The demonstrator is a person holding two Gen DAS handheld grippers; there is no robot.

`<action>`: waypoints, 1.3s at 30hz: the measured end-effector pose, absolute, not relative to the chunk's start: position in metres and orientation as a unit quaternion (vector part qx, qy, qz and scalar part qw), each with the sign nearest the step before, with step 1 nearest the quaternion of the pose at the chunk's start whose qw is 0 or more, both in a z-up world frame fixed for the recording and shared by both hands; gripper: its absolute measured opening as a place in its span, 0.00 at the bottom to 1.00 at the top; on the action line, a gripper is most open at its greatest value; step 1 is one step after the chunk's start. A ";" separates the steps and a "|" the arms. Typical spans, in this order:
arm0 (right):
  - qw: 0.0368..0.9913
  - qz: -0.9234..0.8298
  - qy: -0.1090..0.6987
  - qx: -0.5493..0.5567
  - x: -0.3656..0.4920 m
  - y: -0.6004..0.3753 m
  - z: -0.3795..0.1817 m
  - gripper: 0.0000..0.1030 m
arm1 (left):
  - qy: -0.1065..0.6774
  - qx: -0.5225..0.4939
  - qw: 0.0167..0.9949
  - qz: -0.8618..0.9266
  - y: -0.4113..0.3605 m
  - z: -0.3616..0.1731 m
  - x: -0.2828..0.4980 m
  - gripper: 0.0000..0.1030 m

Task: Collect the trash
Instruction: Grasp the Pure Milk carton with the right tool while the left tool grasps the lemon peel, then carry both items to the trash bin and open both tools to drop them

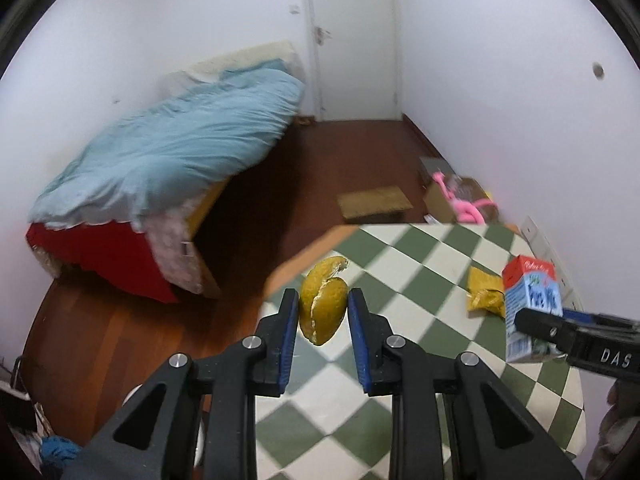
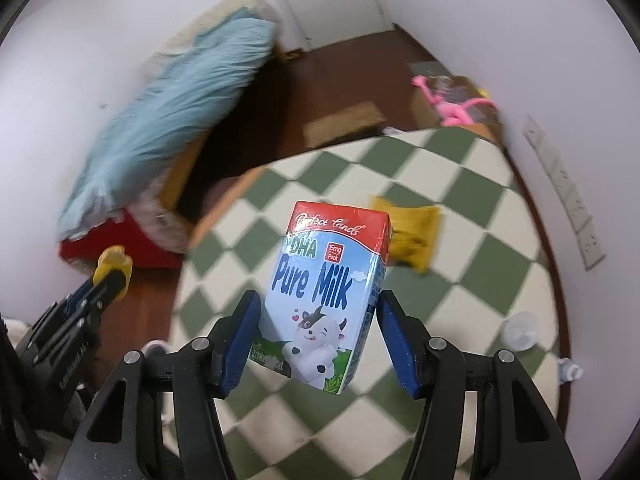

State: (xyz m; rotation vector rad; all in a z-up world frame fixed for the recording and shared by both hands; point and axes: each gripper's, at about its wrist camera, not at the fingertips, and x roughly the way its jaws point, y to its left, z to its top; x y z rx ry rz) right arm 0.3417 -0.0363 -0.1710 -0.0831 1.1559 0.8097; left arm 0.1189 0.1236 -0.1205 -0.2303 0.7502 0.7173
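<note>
My left gripper [image 1: 323,300] is shut on a yellow fruit peel [image 1: 323,304] and holds it above the left edge of the green-and-white checkered table [image 1: 420,264]. My right gripper [image 2: 318,304] is shut on a blue and red "Pure Milk" carton [image 2: 324,292] and holds it above the table [image 2: 480,272]. The carton also shows in the left wrist view [image 1: 530,304], and the left gripper with the peel [image 2: 114,266] shows at the left of the right wrist view. A crumpled yellow wrapper [image 1: 486,292] lies on the table; it also shows in the right wrist view [image 2: 412,236].
A bed with a light blue cover [image 1: 168,152] stands left of the table on the wooden floor. A brown mat [image 1: 374,202] and a cardboard box with a pink toy [image 1: 464,200] lie beyond the table. A clear plastic cup [image 2: 520,330] sits near the table's right edge.
</note>
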 end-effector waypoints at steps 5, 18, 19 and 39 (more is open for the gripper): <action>0.741 0.428 0.515 -0.036 0.284 0.000 -0.145 0.60 | 0.343 -0.121 0.847 0.388 0.156 -0.105 0.049 0.21; 0.638 0.555 0.526 -0.088 0.098 0.149 -0.161 0.60 | 0.387 -0.228 0.743 0.497 0.265 -0.181 -0.136 0.21; 0.629 0.559 0.531 -0.096 0.083 0.162 -0.170 0.60 | 0.394 -0.245 0.732 0.499 0.274 -0.194 -0.148 0.21; 0.499 0.509 0.652 -0.259 -0.066 0.339 -0.410 0.61 | 0.423 -0.512 0.598 0.449 0.375 -0.359 -0.264 0.94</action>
